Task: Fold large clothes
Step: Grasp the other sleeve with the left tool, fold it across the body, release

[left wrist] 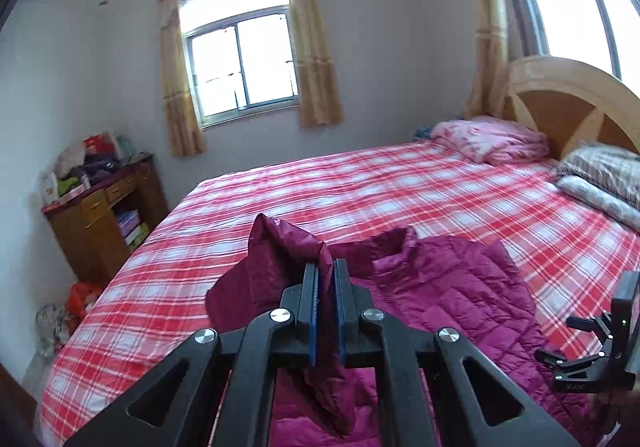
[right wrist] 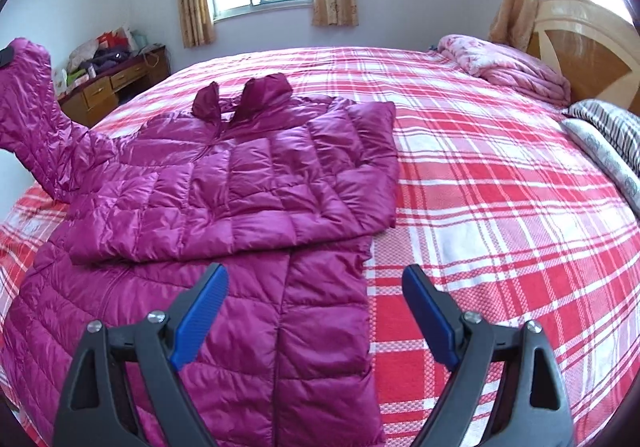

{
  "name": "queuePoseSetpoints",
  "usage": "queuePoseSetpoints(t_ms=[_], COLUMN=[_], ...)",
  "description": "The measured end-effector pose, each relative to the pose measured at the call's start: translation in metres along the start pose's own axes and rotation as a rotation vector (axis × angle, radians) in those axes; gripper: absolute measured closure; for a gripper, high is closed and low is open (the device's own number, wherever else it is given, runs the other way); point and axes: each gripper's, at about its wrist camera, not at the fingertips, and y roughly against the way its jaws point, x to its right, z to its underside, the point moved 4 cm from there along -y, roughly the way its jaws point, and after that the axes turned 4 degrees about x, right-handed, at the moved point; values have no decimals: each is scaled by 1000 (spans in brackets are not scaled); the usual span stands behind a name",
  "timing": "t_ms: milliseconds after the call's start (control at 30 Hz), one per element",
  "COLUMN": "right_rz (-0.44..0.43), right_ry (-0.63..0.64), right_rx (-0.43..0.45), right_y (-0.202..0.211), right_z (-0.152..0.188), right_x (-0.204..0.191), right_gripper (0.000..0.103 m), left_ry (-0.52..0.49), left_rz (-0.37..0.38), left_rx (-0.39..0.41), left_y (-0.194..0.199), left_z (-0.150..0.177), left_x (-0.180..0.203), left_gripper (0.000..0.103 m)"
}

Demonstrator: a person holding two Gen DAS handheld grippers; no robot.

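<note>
A magenta quilted down jacket (right wrist: pixel 248 183) lies on the red plaid bed (right wrist: pixel 480 175), collar toward the far window, one sleeve folded across its chest. My left gripper (left wrist: pixel 326 267) is shut on the other sleeve (left wrist: pixel 280 251) and holds it lifted above the bed; the raised sleeve shows at the left edge of the right wrist view (right wrist: pixel 32 119). My right gripper (right wrist: pixel 316 279) is open and empty, hovering over the jacket's lower right part near its hem edge. The jacket body shows in the left wrist view (left wrist: pixel 452 287). The right gripper's body appears there at the right edge (left wrist: pixel 596 347).
A pink folded quilt (right wrist: pixel 508 63) and striped pillows (right wrist: pixel 608 135) lie by the wooden headboard (right wrist: pixel 588 47) at the far right. A cluttered wooden desk (left wrist: pixel 104 215) stands left of the bed under a curtained window (left wrist: pixel 240 67). Bags lie on the floor (left wrist: pixel 68 311).
</note>
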Motion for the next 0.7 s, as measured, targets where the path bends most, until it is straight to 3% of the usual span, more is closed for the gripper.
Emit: queuePoseSetpoints(t_ms=[267, 567, 700], right_rz=[10, 10, -11], right_ry=[-63, -93, -100], right_rx=[-8, -28, -36], right_y=[-5, -11, -13], right_z=[6, 12, 14], right_x=[18, 24, 25], right_gripper=[12, 12, 12], left_ry=[-43, -125, -127], left_rz=[149, 193, 152], left_rx=[-43, -111, -106], left_y=[-29, -61, -66], left_z=[12, 52, 59], left_x=[76, 133, 132], left_gripper=[99, 99, 99])
